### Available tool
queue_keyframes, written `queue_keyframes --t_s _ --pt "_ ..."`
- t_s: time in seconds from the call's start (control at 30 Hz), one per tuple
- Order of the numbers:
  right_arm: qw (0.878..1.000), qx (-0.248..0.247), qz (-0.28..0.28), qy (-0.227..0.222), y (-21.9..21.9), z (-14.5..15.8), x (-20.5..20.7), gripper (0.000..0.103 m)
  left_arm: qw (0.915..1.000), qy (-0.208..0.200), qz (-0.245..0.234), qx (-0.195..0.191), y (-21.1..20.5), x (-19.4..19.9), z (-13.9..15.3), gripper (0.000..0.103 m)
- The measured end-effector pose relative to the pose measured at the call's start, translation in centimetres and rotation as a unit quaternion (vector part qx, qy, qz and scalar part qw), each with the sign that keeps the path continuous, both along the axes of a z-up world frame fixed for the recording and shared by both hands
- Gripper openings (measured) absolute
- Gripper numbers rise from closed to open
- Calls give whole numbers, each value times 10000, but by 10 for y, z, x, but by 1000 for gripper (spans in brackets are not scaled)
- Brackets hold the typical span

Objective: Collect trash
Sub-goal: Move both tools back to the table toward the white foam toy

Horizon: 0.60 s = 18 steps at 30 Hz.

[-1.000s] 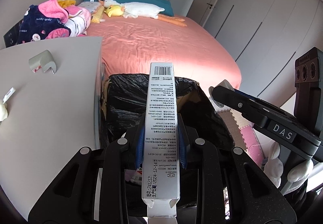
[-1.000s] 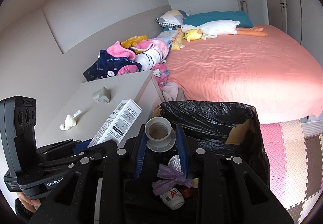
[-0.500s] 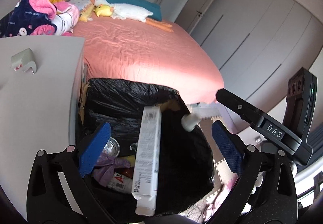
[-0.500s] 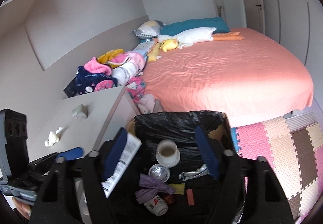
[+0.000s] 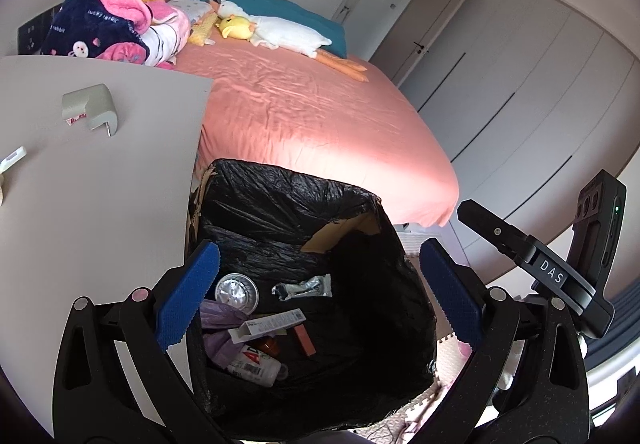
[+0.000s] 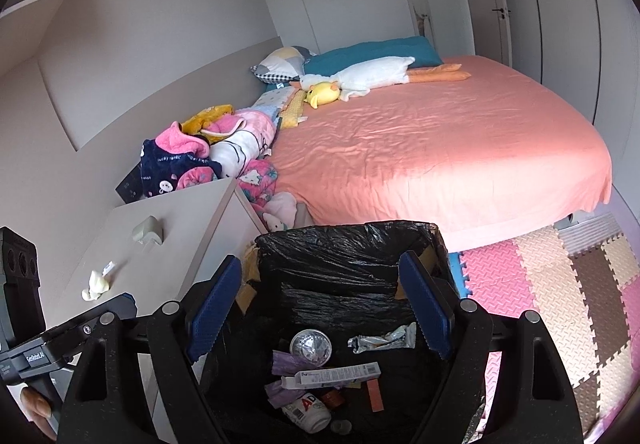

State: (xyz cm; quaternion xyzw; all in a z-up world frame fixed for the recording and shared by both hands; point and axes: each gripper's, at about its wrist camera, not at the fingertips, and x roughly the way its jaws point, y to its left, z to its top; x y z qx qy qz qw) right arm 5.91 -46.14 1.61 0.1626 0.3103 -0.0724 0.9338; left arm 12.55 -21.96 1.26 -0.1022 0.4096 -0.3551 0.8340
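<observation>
A black-bagged trash bin [image 5: 280, 200] [image 6: 344, 244] stands beside a grey table. Inside lie a long white box [image 5: 272, 324] [image 6: 336, 374], a round white cup [image 5: 237, 290] [image 6: 311, 342], a crumpled foil wrapper [image 5: 304, 286] [image 6: 382, 340], a purple bag [image 5: 218, 318] and a white bottle [image 5: 252, 364] [image 6: 308, 410]. My left gripper [image 5: 316, 300] is open and empty above the bin. My right gripper [image 6: 320, 306] is open and empty above the bin. A crumpled tissue [image 6: 95, 284] and a grey corner piece [image 5: 90, 110] [image 6: 147, 231] lie on the table.
The grey table [image 5: 100, 212] [image 6: 168, 244] is left of the bin. A bed with a pink sheet [image 5: 312, 116] [image 6: 440, 148] lies behind, with clothes and plush toys at its head. Foam floor mats [image 6: 560, 292] lie to the right. Wardrobe doors line the right wall.
My left gripper opened and dropped the long white box into the bin. My right gripper opened and dropped the round white cup into the bin. Both grippers rose slightly.
</observation>
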Motion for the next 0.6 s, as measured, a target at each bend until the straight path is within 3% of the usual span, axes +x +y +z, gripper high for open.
queue_keyframes --t_s 0.6 --pt "9991 -58 412 77 40 -5 26 81 9997 -129 221 37 34 6 -1 96"
